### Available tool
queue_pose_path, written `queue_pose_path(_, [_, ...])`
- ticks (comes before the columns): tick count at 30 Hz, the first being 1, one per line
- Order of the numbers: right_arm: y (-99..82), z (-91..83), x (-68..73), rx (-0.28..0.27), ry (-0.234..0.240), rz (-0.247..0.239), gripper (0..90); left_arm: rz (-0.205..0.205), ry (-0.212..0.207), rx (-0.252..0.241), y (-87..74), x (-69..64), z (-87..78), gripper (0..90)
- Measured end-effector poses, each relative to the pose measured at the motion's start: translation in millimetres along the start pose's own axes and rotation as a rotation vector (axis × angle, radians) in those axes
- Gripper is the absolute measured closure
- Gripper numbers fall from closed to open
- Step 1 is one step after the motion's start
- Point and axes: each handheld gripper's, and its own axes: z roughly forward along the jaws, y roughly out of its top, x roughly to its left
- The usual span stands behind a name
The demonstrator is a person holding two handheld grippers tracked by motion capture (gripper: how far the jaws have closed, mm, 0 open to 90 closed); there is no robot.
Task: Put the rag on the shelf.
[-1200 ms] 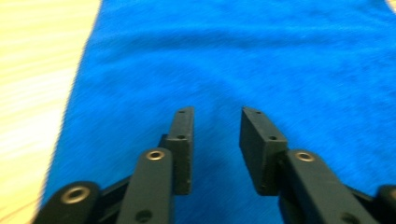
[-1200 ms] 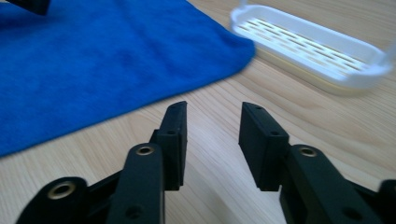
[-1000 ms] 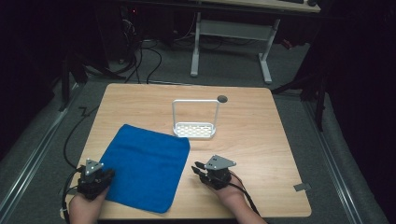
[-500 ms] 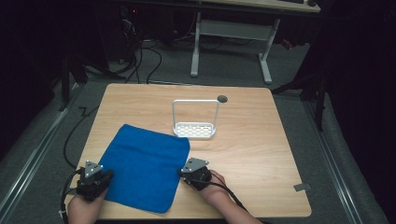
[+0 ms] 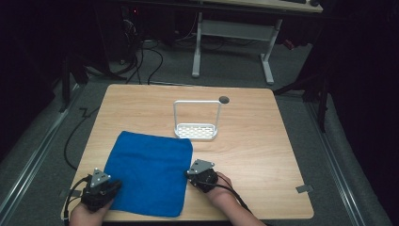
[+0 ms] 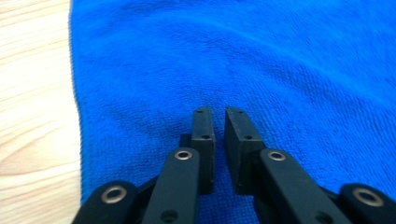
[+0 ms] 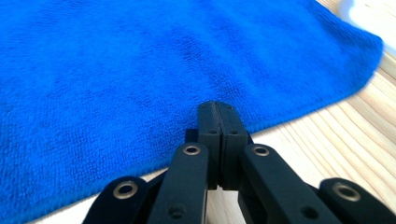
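A blue cloth [image 5: 148,172] lies flat on the near left of the wooden table [image 5: 263,155]. My left gripper [image 5: 116,185] rests low over its near left corner. In the left gripper view the jaws [image 6: 219,112] stand a narrow gap apart above the cloth [image 6: 233,56]; they have just been opening a little and nothing shows between them. My right gripper [image 5: 188,173] is at the cloth's right edge. Its jaws [image 7: 217,106] are pressed together, tips over the hem of the cloth [image 7: 140,60]. I cannot tell whether any fabric is pinched there.
A white wire rack [image 5: 196,122] with a perforated base stands behind the cloth, mid-table. A round hole [image 5: 224,99] sits near the far edge. Bare wood stretches to the right of my right hand. Cables trail off the table's left side.
My right hand has shifted left, from bare wood to the cloth's right edge. The left hand and the cloth have stayed where they were.
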Motion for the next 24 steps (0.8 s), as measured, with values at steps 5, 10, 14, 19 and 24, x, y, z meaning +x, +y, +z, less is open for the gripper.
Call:
queue_pose_path(5, [-10.5, -12.7, -5.6, 0.018, -0.012, 0.015, 90.0, 0.024, -0.074, 0.025, 3.8, -17.1, 0.3, 76.1])
queue_pose_path(10, [-18.6, -22.3, -11.6, 0.032, -0.016, 0.038, 90.0, 0.074, -0.083, -0.022, 11.9, -29.3, -3.1, 70.4])
queue_pose_path(14, [-24.3, -27.2, -16.4, 0.028, -0.025, 0.051, 90.0, 0.076, -0.067, -0.092, 21.0, -30.7, -4.5, 66.6])
queue_pose_path(19, [-35.4, -38.1, -20.7, 0.028, -0.052, 0.078, 90.0, 0.065, -0.064, -0.102, 29.0, -25.2, 7.6, 64.2])
queue_pose_path(24, [-46.6, -48.8, -27.3, 0.028, -0.08, 0.114, 90.0, 0.094, -0.075, -0.045, 34.9, -28.7, 21.2, 71.7])
